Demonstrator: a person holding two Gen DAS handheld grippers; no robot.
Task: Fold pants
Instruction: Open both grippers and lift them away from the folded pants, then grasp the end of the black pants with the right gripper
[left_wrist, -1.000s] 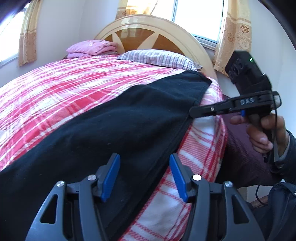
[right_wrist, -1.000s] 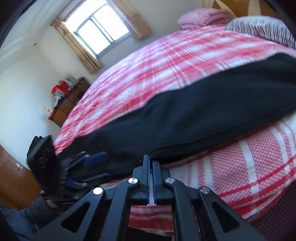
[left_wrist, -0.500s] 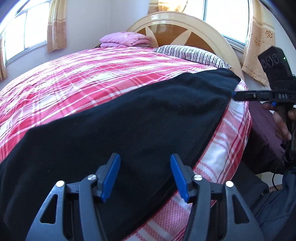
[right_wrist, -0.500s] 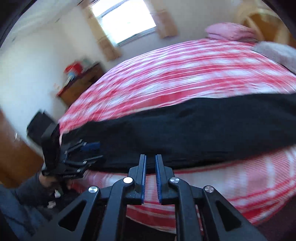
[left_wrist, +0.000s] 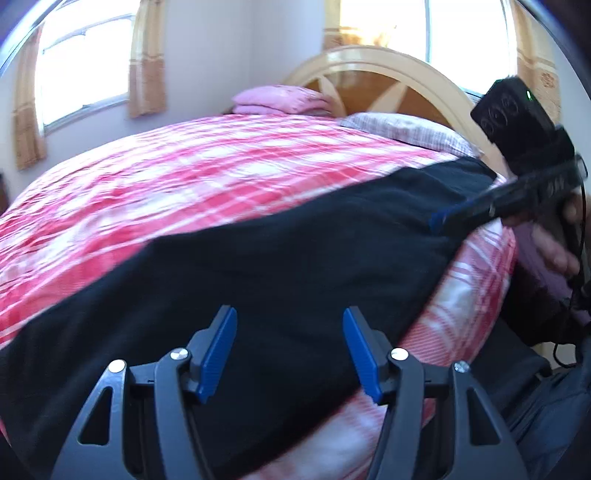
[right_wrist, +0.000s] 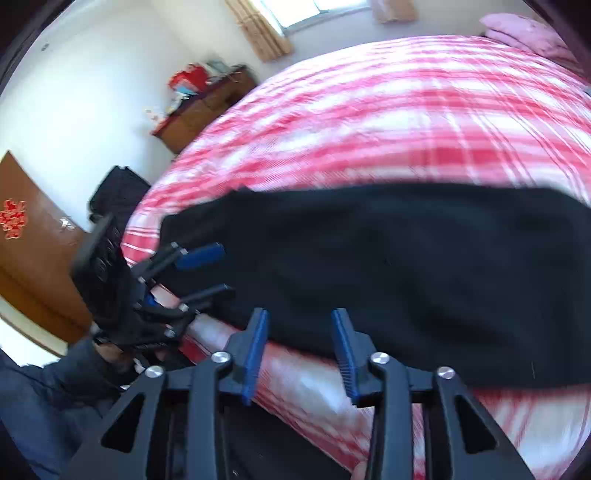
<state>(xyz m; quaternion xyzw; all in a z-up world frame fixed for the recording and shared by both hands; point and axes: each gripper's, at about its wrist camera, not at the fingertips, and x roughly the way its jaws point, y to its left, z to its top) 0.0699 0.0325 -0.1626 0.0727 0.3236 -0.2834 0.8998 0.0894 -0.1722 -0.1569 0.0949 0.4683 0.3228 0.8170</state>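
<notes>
Black pants (left_wrist: 288, 258) lie flat in a long strip along the near edge of a bed with a red and white plaid cover (left_wrist: 192, 177). They also show in the right wrist view (right_wrist: 388, 266). My left gripper (left_wrist: 288, 350) is open and empty, just above one end of the pants. My right gripper (right_wrist: 299, 350) is open and empty, above the bed's edge in front of the pants. Each gripper shows in the other's view: the right gripper (left_wrist: 439, 221) hovers over the far end of the pants, and the left gripper (right_wrist: 203, 273) is over the opposite end.
A wooden headboard (left_wrist: 369, 74), a striped pillow (left_wrist: 402, 127) and folded pink bedding (left_wrist: 277, 99) are at the bed's head. A wooden cabinet with red items (right_wrist: 203, 99) and a brown door (right_wrist: 26, 240) stand past the foot. Curtained windows (left_wrist: 85, 70) line the walls.
My right gripper has opened from shut and let go of the pants' edge, and it has lifted and swung over the pants. My left gripper stayed open and rose a little.
</notes>
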